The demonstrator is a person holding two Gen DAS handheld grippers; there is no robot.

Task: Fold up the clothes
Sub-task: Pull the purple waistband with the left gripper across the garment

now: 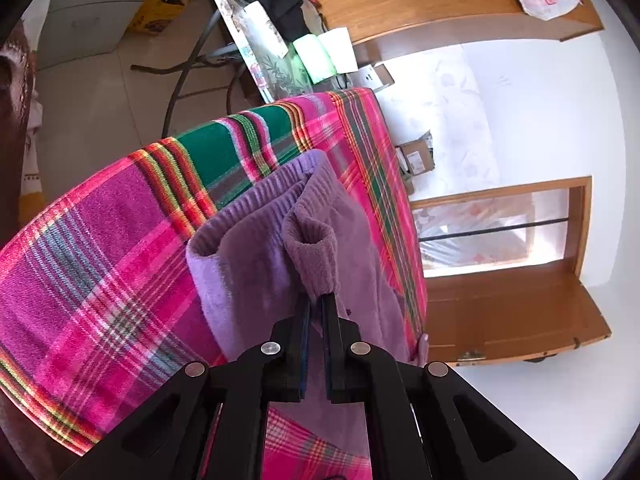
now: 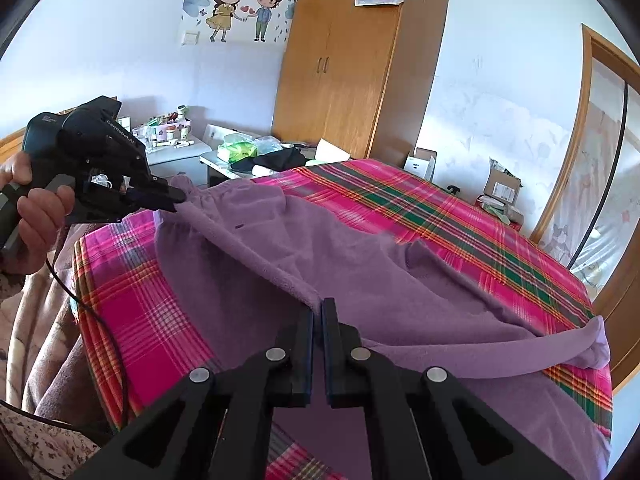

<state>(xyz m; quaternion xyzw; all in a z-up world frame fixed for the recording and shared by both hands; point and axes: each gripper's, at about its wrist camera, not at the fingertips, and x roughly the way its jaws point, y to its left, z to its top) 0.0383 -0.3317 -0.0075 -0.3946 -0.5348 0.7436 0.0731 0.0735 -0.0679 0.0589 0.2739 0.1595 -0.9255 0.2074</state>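
Observation:
Purple fleece trousers (image 2: 360,264) lie across a bed covered by a pink plaid blanket (image 2: 132,300). My left gripper (image 1: 317,300) is shut on the ribbed waistband (image 1: 312,252), which bunches up over its tips. From the right wrist view the left gripper (image 2: 176,200) is at the far left, held by a hand (image 2: 44,212), pinching the waistband corner. My right gripper (image 2: 319,308) is shut on a raised fold edge of the trousers near the bed's front. A trouser leg end (image 2: 596,344) hangs at the right edge.
A wooden wardrobe (image 2: 352,64) stands behind the bed. A cluttered low table (image 2: 256,156) with bottles, tissue packs and black cloth sits at the bed's far side. Cardboard boxes (image 2: 500,192) lie on the floor by a wooden door frame (image 2: 576,168). A beige quilt (image 2: 40,320) sits left.

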